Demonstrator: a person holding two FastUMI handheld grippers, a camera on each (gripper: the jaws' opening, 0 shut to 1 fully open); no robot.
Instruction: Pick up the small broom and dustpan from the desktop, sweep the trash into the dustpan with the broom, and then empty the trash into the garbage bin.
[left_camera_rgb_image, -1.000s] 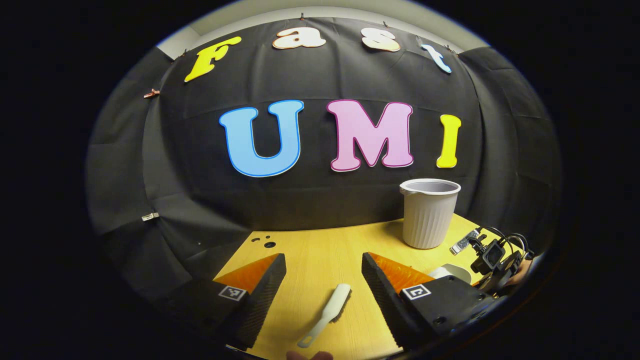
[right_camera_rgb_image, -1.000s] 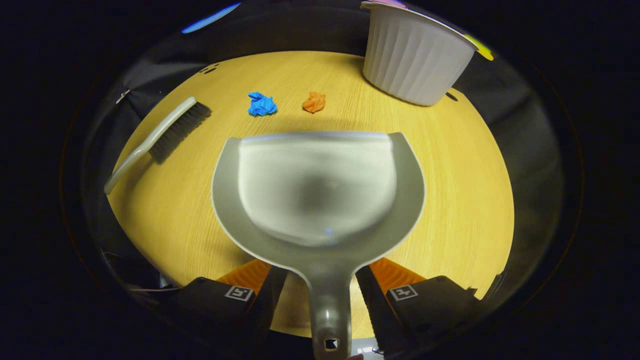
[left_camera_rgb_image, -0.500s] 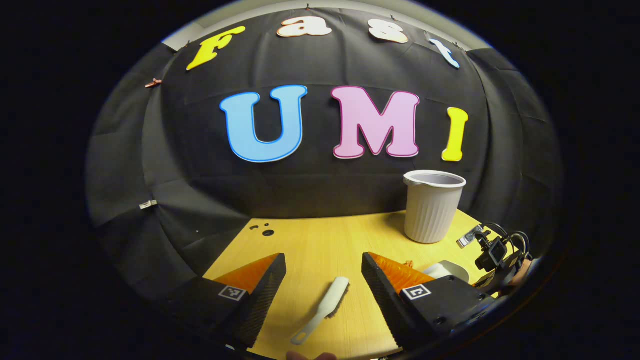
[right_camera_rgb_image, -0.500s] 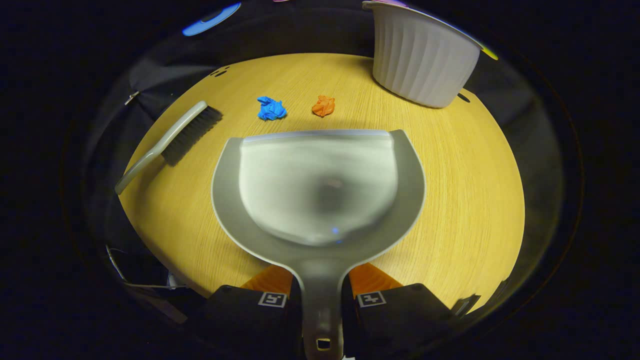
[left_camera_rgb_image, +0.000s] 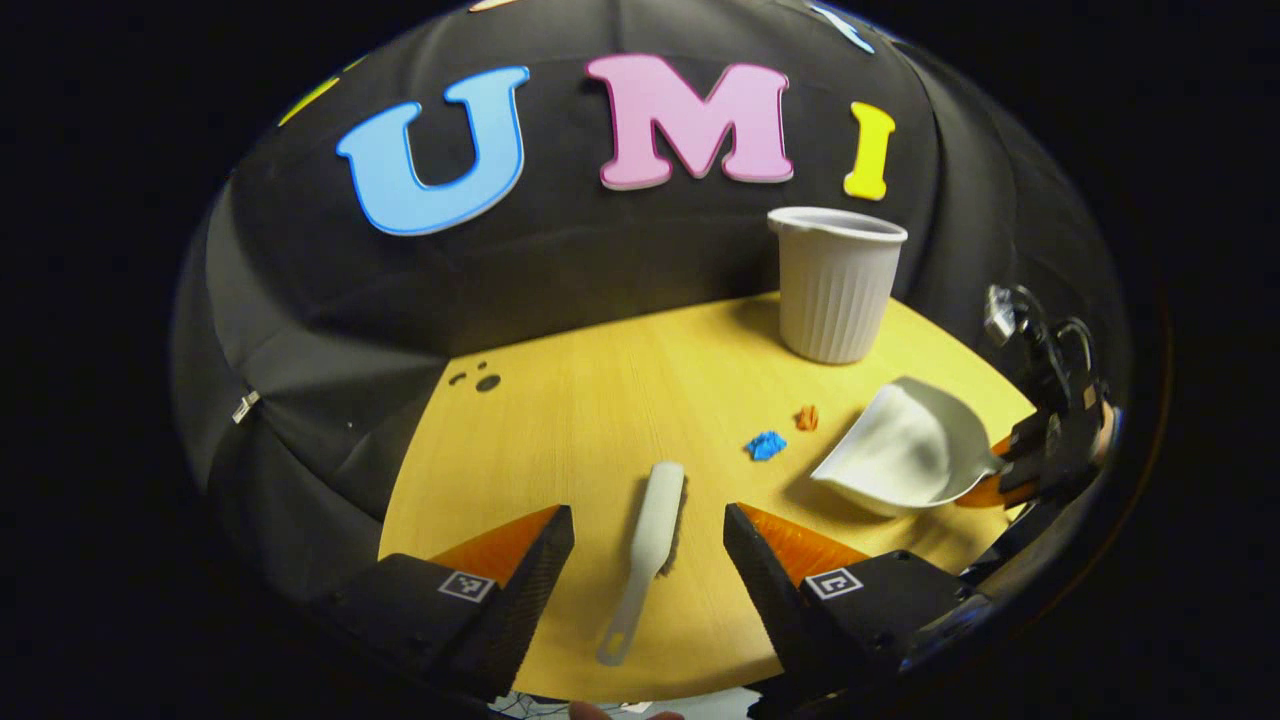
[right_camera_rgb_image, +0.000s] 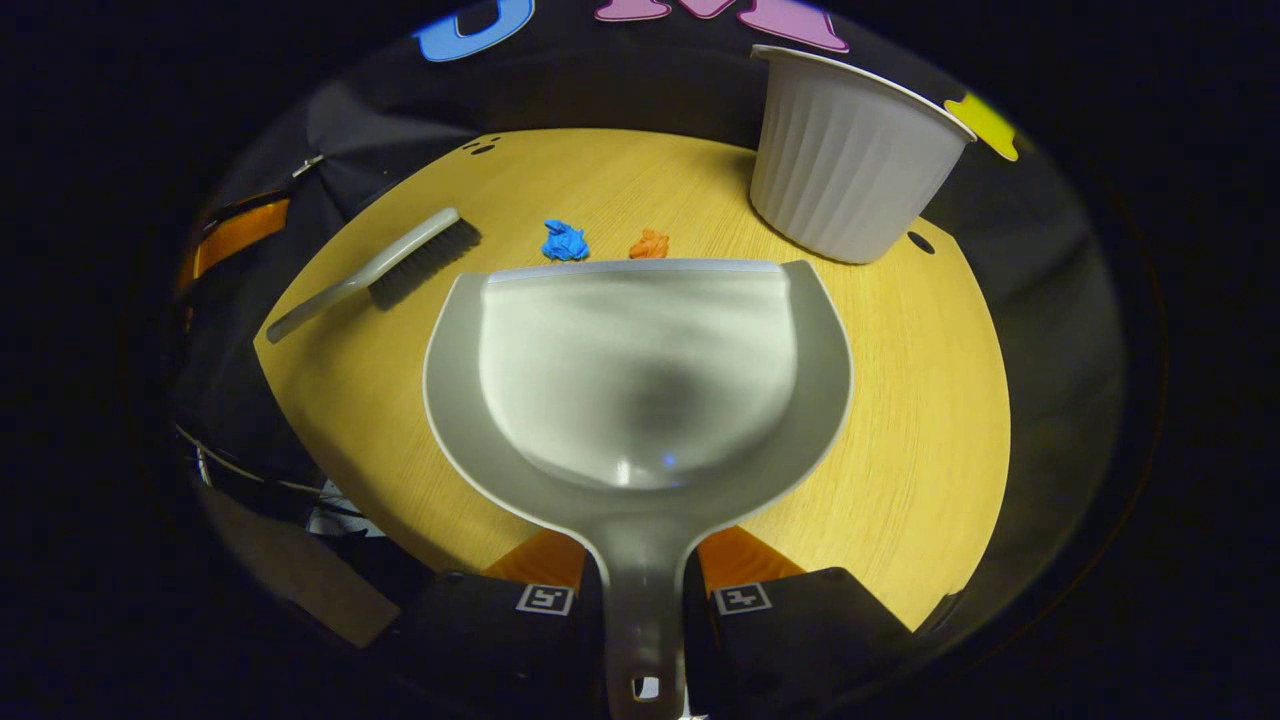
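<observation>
**Dustpan clamped, broom between parted fingers**

Between the spread fingers of the left gripper (left_camera_rgb_image: 648, 545), in the left gripper view, a pale plastic hand broom with dark bristles (left_camera_rgb_image: 648, 540) is seen flat on the round yellow wooden desktop (left_camera_rgb_image: 580, 400), untouched. A blue paper scrap (left_camera_rgb_image: 766, 445) and an orange paper scrap (left_camera_rgb_image: 806, 417) lie near a grey plastic dustpan (left_camera_rgb_image: 905, 455).

From the right gripper view, the right gripper (right_camera_rgb_image: 643, 598) is seen closed on the dustpan's handle. A ribbed white garbage bin (right_camera_rgb_image: 845, 160) stands beyond.
</observation>
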